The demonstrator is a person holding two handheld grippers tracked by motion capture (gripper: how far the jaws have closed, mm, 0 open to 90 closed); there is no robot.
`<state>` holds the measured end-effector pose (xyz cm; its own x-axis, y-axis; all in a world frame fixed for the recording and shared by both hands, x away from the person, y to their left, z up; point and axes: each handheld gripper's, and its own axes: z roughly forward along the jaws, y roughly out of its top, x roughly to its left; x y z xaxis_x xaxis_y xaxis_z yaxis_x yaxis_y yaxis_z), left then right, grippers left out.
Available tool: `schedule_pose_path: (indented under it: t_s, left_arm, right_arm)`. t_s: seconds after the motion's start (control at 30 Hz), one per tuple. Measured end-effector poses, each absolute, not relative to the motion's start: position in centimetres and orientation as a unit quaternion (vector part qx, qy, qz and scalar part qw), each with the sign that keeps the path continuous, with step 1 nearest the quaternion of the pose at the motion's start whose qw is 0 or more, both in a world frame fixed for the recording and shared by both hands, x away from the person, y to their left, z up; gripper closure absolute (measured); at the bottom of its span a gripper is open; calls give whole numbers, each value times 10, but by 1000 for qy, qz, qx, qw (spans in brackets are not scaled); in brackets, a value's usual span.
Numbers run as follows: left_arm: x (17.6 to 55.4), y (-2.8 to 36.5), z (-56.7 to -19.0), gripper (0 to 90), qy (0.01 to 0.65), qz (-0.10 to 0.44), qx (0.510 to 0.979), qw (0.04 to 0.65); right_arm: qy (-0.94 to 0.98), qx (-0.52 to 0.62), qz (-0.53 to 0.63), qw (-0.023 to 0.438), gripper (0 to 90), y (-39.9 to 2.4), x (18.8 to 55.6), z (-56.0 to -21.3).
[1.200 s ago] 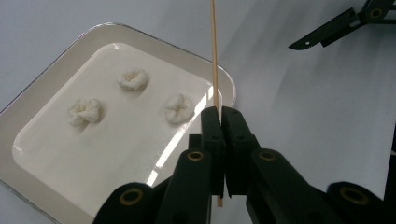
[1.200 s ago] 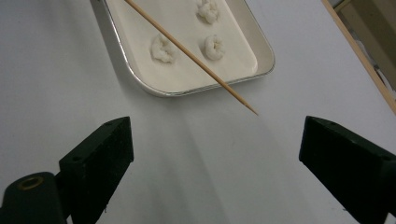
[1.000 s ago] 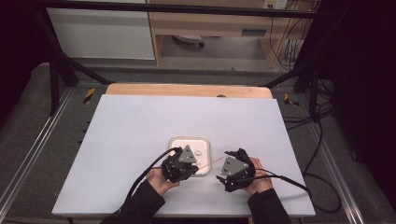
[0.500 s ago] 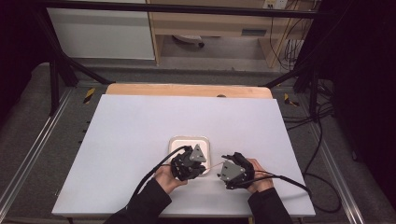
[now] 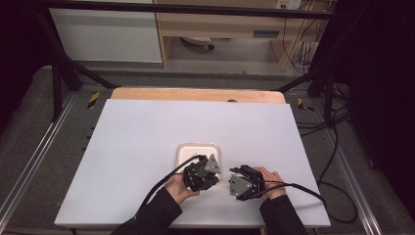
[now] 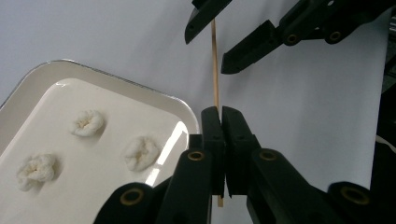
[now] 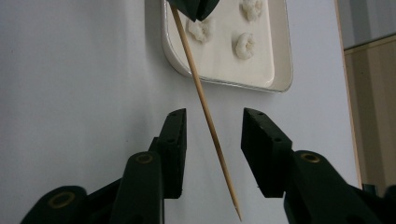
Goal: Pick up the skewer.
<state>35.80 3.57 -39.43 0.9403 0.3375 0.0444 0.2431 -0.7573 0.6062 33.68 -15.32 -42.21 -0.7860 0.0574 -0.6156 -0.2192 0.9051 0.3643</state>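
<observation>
Your left gripper (image 6: pixel 219 116) was clamped tight on a thin wooden skewer (image 6: pixel 215 70), which ran straight out past its tips over the white table (image 5: pixel 147 132), just beside the tray (image 6: pixel 154 91). Your right gripper (image 7: pixel 212 126) sat opposite, close by at the near edge of the table; its jaws had just been closing, and the skewer (image 7: pixel 205 109) passed between them, yet neither pad touched it, with a gap on both sides. The pointed end hung free in front of that gripper. The white tray (image 7: pixel 280 56) lay next to the left gripper, with three pale shrimp (image 6: pixel 140 153) resting in it.
</observation>
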Motion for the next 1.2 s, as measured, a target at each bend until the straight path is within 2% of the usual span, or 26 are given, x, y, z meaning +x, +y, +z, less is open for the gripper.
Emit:
schedule_pose_path:
  t_s: [0.57,1.0,1.2]
  left_arm:
    - [357,42,-393,886,144,73,939,304]
    - [361,46,-394,871,151,67,938,304]
    - [363,51,-392,696,158,73,943,284]
  right_arm:
    - [918,-110,177,337,848,-154,337,-423]
    - [913,-149,161,344,890,-152,334,-421]
    - [913,-148,145,351,890,-150,334,-419]
